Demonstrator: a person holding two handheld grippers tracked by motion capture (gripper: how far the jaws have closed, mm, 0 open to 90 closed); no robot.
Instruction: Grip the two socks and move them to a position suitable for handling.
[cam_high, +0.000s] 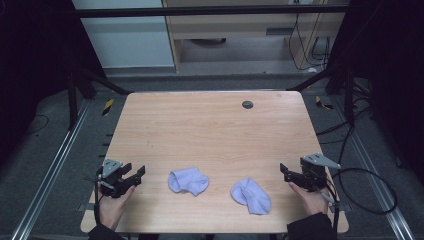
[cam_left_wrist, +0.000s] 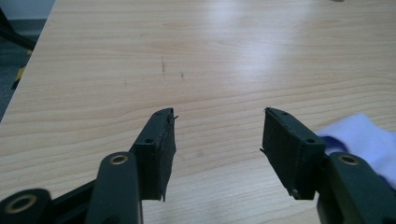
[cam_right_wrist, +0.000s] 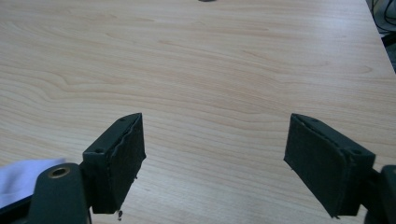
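The left gripper (cam_left_wrist: 218, 122) has its two black jaws spread wide with bare wood between them and nothing in its hold; in the high view the left gripper (cam_high: 136, 175) sits low at the near left edge of the table, held in the person's left hand (cam_high: 112, 202), its jaws aimed toward the middle of the table; just beyond its right-hand jaw in the left gripper view, a corner of the left pale lilac fabric sock (cam_left_wrist: 362, 140) shows, near the jaw but apart from it; from above, that left pale lilac fabric sock (cam_high: 188, 181) lies crumpled and folded on the wood, a little way right of the left gripper.

The right gripper (cam_right_wrist: 215, 128) also stands wide open, holding nothing, with plain tabletop between its pads; in the high view the right gripper (cam_high: 287, 172) is at the near right edge, held in the person's right hand (cam_high: 311, 197), jaws turned inward; the right pale lilac fabric sock (cam_high: 251, 195) lies flat between the first sock and this gripper, near it but not touching; a bit of it (cam_right_wrist: 23, 179) shows at the lower left of the right gripper view.

Both socks rest well apart from each other on the light wooden table (cam_high: 210, 125); a small dark round disc (cam_high: 247, 104) sits in the tabletop near its far edge; a black cable (cam_high: 367, 192) loops on the grey floor beside the right gripper.
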